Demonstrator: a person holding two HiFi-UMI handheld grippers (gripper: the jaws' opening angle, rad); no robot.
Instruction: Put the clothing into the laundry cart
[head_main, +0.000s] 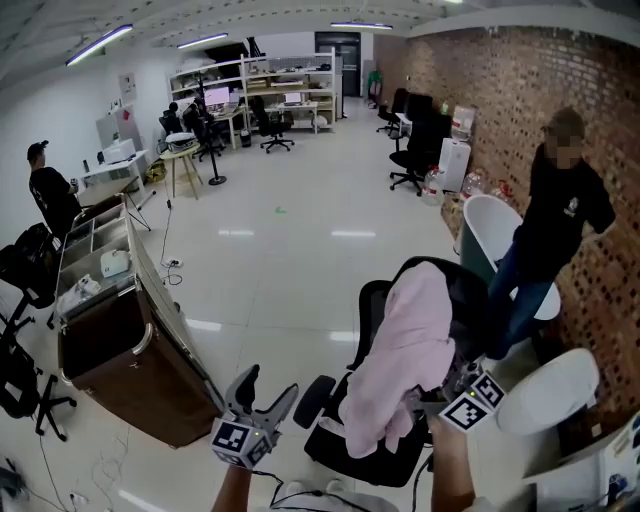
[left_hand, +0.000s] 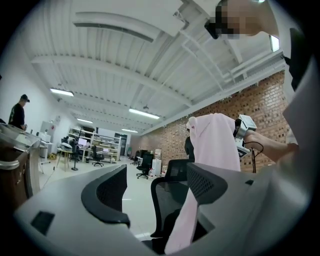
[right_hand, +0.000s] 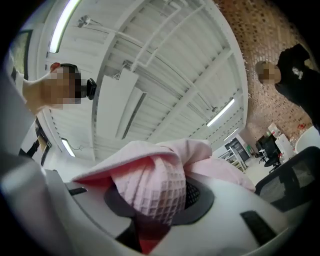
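Right gripper (right_hand: 156, 202): jaws clenched on a bunched fold of pink cloth (right_hand: 155, 187). The waffle weave shows only in the right gripper view.

Left gripper (left_hand: 156, 186): jaws released and wide apart, nothing between them. The chair (left_hand: 167, 200) and the hanging cloth (left_hand: 215, 142) are seen through the gap, farther off.

Cloth (head_main: 405, 350): right of centre in the lower half of the head view, draped over the back of the black chair (head_main: 372, 300), falling to the seat. It covers the right gripper's (head_main: 425, 400) tips there; only the marker cube shows.

Cart (head_main: 110, 340): left of the head view, brown body with a metal frame, well apart from the cloth. Bare floor lies between, with the chair next to the cloth.

Hands: both forearms enter from the bottom edge. The left gripper (head_main: 268, 385) is lower centre, tilted up towards the chair; the right is raised against the cloth.

Surroundings:
- Person in black (head_main: 560, 200) stands at the right by the brick wall (head_main: 500, 90), behind the chair; also in the right gripper view's upper right (right_hand: 295, 75).
- Person in a cap (head_main: 50, 190) at the far left, beyond the cart; left edge of the left gripper view (left_hand: 17, 112).
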